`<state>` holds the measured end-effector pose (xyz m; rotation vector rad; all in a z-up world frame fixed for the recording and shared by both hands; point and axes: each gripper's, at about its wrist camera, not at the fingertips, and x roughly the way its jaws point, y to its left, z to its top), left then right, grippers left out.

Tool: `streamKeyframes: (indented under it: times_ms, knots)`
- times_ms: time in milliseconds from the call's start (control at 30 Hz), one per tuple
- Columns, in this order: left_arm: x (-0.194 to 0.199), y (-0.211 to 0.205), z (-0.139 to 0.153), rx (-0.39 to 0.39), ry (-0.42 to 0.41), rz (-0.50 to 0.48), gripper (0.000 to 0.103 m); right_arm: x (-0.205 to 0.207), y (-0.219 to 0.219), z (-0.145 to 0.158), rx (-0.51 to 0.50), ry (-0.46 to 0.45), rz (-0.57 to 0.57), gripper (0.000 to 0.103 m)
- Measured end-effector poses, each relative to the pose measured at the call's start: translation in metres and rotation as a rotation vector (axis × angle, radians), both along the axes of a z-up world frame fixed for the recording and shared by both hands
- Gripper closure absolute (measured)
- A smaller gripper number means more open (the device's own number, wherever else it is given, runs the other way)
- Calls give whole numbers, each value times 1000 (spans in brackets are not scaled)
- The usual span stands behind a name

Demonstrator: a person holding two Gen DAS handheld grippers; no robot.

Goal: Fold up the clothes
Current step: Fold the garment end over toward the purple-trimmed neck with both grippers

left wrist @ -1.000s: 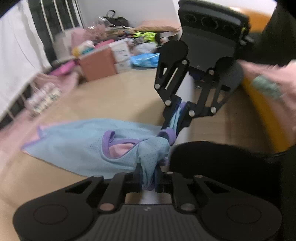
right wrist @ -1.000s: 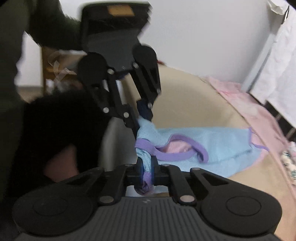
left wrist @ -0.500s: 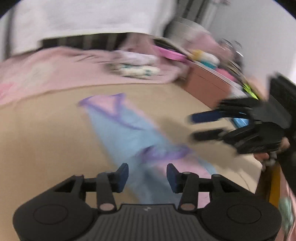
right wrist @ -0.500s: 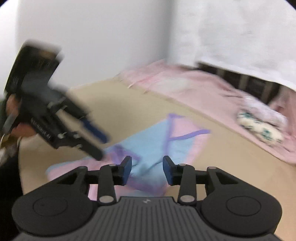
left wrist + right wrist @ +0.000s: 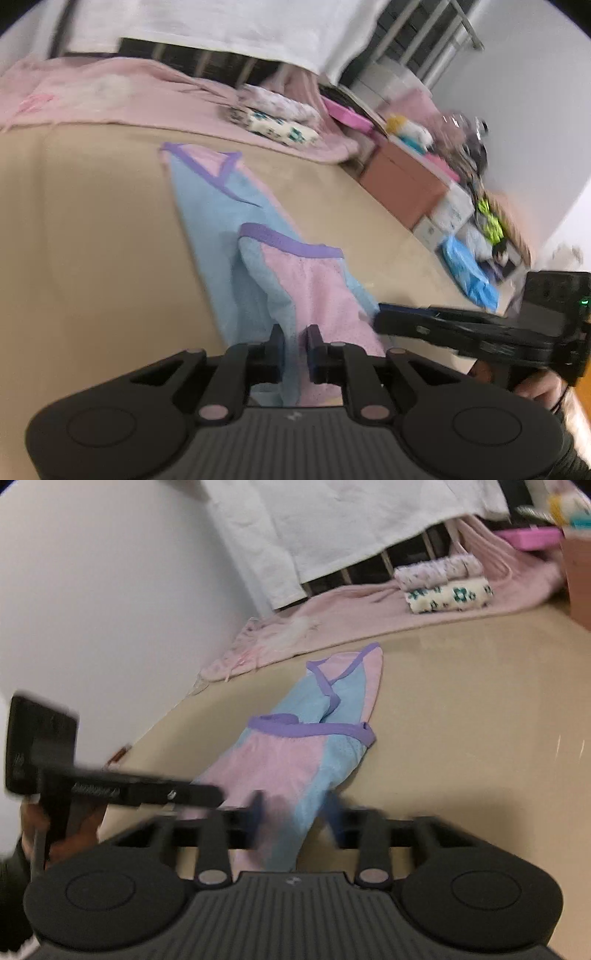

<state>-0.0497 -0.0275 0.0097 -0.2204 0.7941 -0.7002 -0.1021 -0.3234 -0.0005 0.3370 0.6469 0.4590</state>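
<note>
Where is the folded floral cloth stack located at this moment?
In the right wrist view, the floral cloth stack lies upper right on the pink blanket, beyond the blue-and-pink garment.

Soft mesh-cloth garment [image 5: 258, 236] on smooth, faintly glossy tan tabletop [image 5: 92, 229].

Right tongs [image 5: 295, 812] parted, straddling blue-pink garment [image 5: 295, 760] on tan surface [image 5: 461, 738].
</note>
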Motion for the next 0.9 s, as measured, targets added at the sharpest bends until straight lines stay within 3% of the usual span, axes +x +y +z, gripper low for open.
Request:
streamKeyframes:
  times_ms: [233, 300, 333, 367, 467, 533, 567, 600, 667, 800, 900]
  knots:
    - [-40, 40, -9, -34, 49, 72, 89, -23, 30, -3, -32, 50, 57, 101]
    - [-44, 52, -5, -50, 53, 78, 66, -36, 36, -1, -47, 42, 61, 98]
    - [-41, 54, -1, -57, 46, 80, 60, -40, 36, 2, -44, 33, 52, 97]
    - [-36, 55, 2, -63, 36, 84, 54, -40, 33, 5, -27, 24, 36, 93]
    - [-13, 48, 9, -63, 12, 77, 55, -32, 24, 12, 26, -4, -32, 52]
    - [4, 33, 7, -44, 24, 54, 63, -15, 24, 12, 54, 0, -58, 51]
    - [10, 26, 6, -33, 27, 47, 80, -7, 27, 10, 66, 15, -59, 51]
    - [12, 22, 4, -27, 23, 49, 97, 2, 30, 7, 76, 31, -55, 65]
    - [11, 19, 3, -32, 13, 63, 99, 12, 34, 4, 81, 64, -68, 100]
    - [-7, 33, 17, -113, -58, 77, 100, 1, 46, 19, 88, -33, -4, 101]
    - [5, 36, 14, -75, -56, 119, 100, 8, 52, 20, 67, -34, -6, 101]
